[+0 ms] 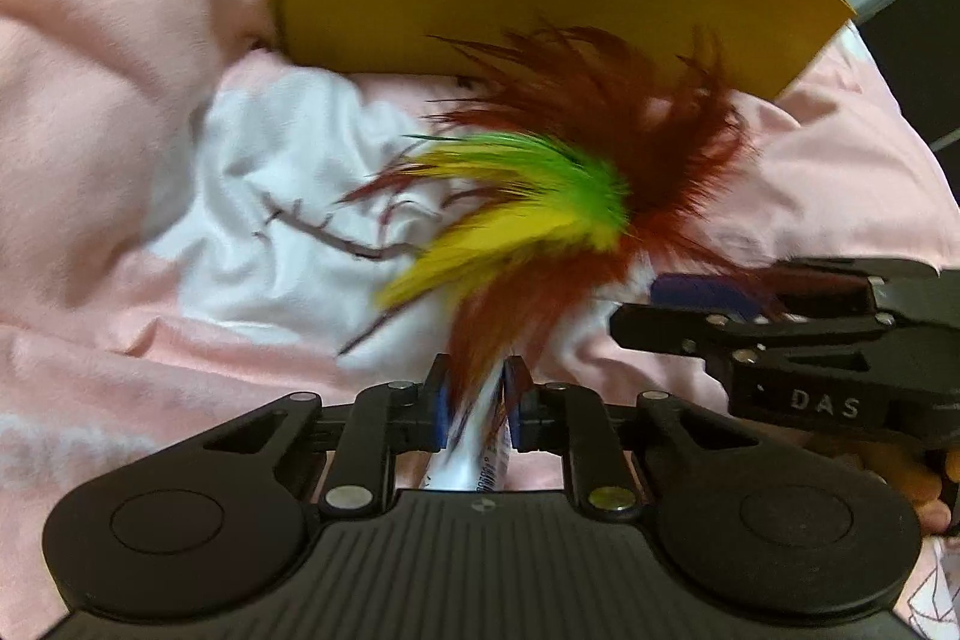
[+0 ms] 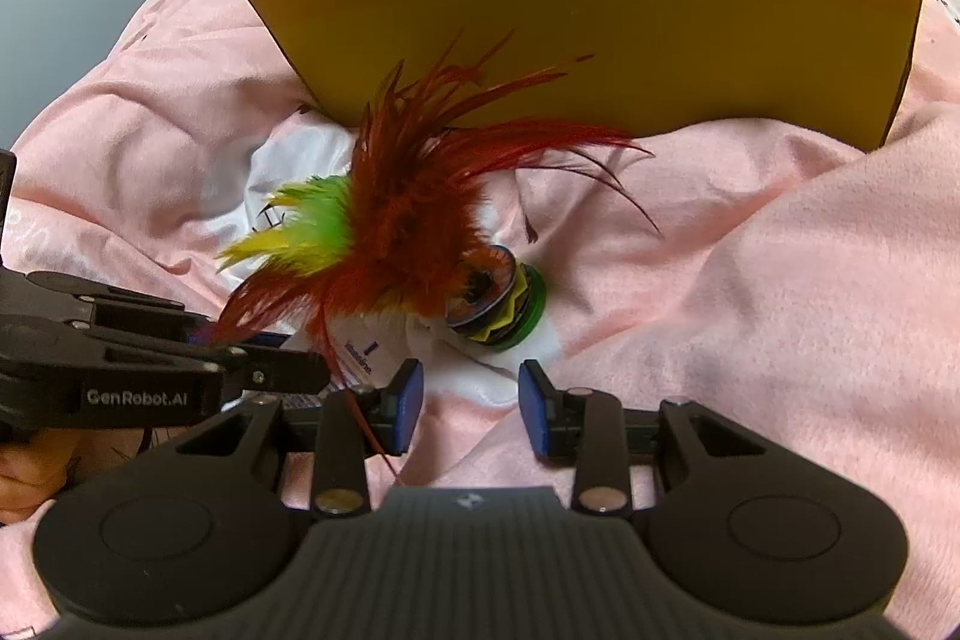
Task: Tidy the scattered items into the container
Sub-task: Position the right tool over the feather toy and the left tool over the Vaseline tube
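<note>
We look down along two black hand-held grippers onto a rumpled pink blanket [image 2: 750, 280] with a white printed patch [image 1: 270, 196] at its centre. Beyond the blanket, at the far right of the left wrist view, a dim room shows a pale wall and dark furniture.

A mustard-yellow cardboard box [image 2: 600, 22] stands on the far side of the blanket; we see its near wall and a white inner flap. Handwriting reading "ane" sits on something white just beyond the box's left corner.

The left gripper [image 1: 477, 400] has its blue-padded fingers pressed onto the white wrapper [image 1: 480, 436] of a feathered shuttlecock with red-brown, green and yellow plumes [image 1: 570, 184]. The wrapper carries small blue print, too blurred to read. In the right wrist view, the shuttlecock's stacked disc base in orange, yellow and green [image 2: 498, 298] lies on the white patch, near the box's wall but outside it.

The right gripper [image 2: 471, 406] hovers just before the disc base with its fingers spread apart, holding nothing.

Raised letters "DAS" mark the right gripper's side; "GenRobot.AI" marks the left gripper's side.
</note>
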Tool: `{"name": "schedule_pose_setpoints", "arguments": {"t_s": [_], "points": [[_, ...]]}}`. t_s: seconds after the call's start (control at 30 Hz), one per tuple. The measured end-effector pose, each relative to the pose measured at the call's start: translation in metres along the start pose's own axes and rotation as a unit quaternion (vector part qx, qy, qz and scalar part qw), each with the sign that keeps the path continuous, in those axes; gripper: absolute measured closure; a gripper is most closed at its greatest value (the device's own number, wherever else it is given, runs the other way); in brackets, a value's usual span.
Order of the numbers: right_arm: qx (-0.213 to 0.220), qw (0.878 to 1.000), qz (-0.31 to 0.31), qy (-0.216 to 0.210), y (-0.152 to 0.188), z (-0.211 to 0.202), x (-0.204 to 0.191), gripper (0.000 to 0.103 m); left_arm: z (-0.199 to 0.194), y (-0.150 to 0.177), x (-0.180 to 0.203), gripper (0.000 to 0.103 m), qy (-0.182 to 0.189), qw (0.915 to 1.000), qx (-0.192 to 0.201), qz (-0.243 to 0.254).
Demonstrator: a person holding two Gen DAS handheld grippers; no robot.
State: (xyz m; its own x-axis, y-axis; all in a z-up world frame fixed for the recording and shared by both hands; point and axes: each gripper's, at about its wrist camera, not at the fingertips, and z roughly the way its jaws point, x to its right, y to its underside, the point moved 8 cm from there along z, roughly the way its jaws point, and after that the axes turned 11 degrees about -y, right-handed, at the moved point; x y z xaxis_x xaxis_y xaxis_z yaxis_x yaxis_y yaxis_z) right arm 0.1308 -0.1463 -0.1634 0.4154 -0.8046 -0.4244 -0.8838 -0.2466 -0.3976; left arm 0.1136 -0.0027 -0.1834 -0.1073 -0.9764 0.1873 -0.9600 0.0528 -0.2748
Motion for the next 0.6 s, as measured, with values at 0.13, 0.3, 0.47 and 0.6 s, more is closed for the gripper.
{"name": "schedule_pose_setpoints", "arguments": {"t_s": [0.13, 0.3, 0.47, 0.6], "points": [[0.0, 1.0, 0.001, 0.0, 0.0, -0.001, 0.0, 0.065, -0.002, -0.001, 0.014, 0.083, -0.004, 0.9992, 0.006, 0.04], [0.001, 1.0, 0.001, 0.0, 0.0, -0.001, 0.001, 0.066, 0.004, -0.006, 0.029, 0.084, 0.003, 0.9975, 0.006, 0.07], [0.011, 1.0, 0.008, 0.002, -0.003, -0.006, 0.004, 0.068, 0.016, -0.006, 0.038, 0.085, -0.035, 0.9936, 0.006, 0.107], [0.015, 1.0, 0.005, 0.003, -0.004, -0.008, 0.004, 0.068, 0.005, -0.003, 0.04, 0.09, -0.04, 0.9925, 0.031, 0.112]]}}
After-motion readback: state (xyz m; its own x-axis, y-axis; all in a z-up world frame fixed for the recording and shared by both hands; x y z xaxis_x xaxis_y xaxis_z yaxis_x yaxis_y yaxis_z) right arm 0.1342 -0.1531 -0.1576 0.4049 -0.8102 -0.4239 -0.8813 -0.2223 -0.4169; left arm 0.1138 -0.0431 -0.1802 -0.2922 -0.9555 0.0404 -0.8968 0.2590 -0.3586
